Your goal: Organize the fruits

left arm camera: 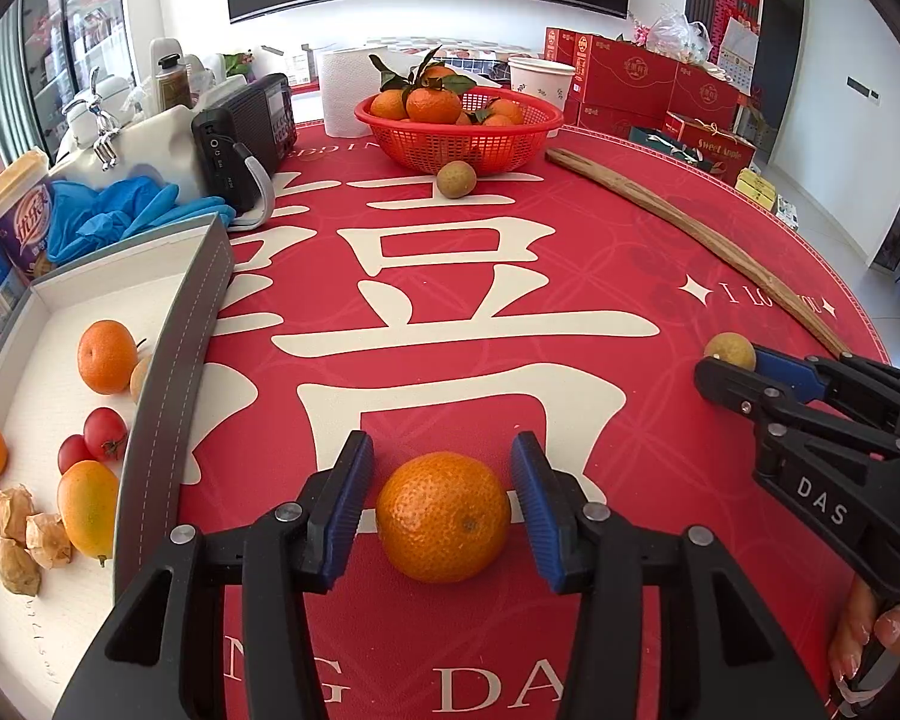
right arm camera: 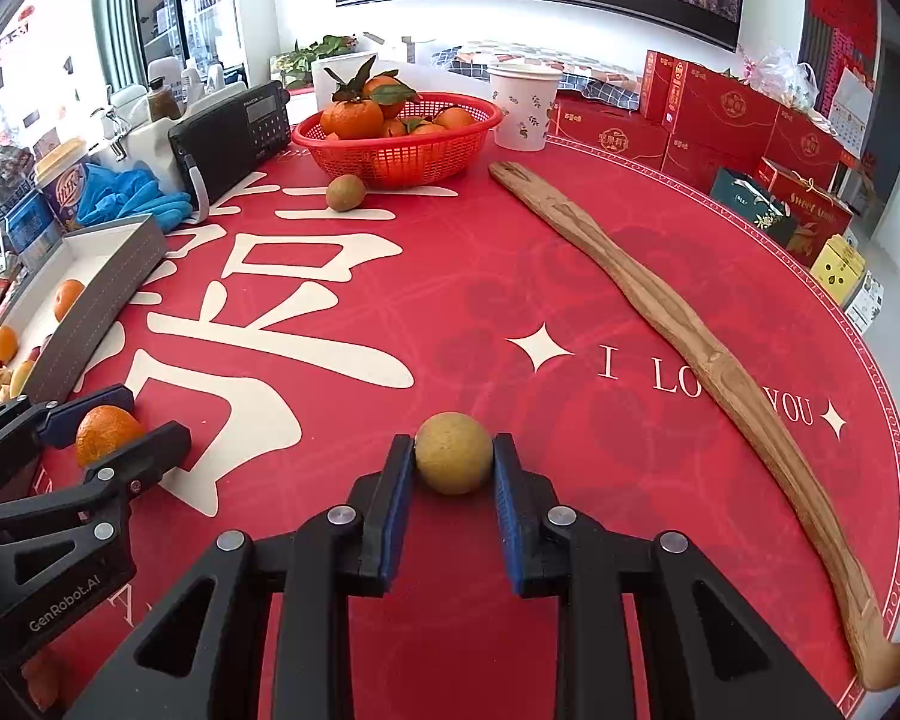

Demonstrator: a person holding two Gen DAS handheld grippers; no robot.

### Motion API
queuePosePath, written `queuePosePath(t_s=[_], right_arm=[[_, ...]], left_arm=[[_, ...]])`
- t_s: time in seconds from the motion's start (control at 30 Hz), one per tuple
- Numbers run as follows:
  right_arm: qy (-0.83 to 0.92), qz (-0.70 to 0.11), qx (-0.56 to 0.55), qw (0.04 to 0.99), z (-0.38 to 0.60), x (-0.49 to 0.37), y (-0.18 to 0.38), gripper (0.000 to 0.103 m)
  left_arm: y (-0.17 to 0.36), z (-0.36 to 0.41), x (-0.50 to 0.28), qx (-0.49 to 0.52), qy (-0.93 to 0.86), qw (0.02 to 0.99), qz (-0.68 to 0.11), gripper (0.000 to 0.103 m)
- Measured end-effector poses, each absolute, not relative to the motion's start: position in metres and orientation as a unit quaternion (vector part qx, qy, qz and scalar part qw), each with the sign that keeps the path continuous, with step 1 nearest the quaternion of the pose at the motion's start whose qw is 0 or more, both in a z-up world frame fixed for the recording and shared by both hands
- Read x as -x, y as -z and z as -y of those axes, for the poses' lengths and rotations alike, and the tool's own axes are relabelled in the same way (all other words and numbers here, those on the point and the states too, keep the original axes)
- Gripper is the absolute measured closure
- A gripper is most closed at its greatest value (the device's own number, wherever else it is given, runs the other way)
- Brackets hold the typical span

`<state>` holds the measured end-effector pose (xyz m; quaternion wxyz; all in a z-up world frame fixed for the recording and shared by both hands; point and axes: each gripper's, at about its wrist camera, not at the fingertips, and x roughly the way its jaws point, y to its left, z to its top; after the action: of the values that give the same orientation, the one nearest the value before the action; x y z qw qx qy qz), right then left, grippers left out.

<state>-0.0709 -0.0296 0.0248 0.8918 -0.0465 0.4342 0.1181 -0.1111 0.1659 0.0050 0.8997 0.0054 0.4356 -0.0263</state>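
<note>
Left wrist view: my left hand-held gripper (left arm camera: 441,495) straddles the tangerine (left arm camera: 443,516) at 6 o'clock, pads apart from it. My right hand-held gripper (right arm camera: 453,462) pinches the small yellow-brown fruit (right arm camera: 453,461).

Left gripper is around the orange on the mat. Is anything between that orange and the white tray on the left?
Only the tray's grey side wall stands between the orange and the tray floor, so it must be lifted over. The mat between them is bare. The left gripper straddles the orange, pads not touching.

Left gripper (left arm camera: 441,504): jaws parted around the mandarin (left arm camera: 443,516), pads just clear of it.
Right gripper (right arm camera: 453,468): right of the mandarin, clamped on a small yellow-brown fruit (right arm camera: 453,461).
</note>
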Motion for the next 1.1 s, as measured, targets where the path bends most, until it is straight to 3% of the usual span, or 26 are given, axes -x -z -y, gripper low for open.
queuePosePath(t_s=[0.47,0.5,0.53,1.1], right_arm=[[-0.118,-0.434,0.046,0.892,0.0293,0.0709,-0.0251,0.076],[-0.118,-0.434,0.045,0.892,0.0293,0.0709,-0.0251,0.076],[-0.119,-0.435,0.042,0.892,0.0302,0.0709,-0.0251,0.076],[-0.119,-0.434,0.042,0.892,0.0305,0.0711,-0.0247,0.076]], left_arm=[[-0.0051,-0.166,0.1112,-0.006,0.026,0.9,-0.435,0.051],[-0.005,-0.1661,0.1111,-0.005,0.027,0.9,-0.435,0.053],[-0.0052,-0.1659,0.1114,-0.005,0.029,0.9,-0.434,0.062],[-0.0057,-0.1636,0.1117,-0.009,0.03,0.901,-0.433,0.062]])
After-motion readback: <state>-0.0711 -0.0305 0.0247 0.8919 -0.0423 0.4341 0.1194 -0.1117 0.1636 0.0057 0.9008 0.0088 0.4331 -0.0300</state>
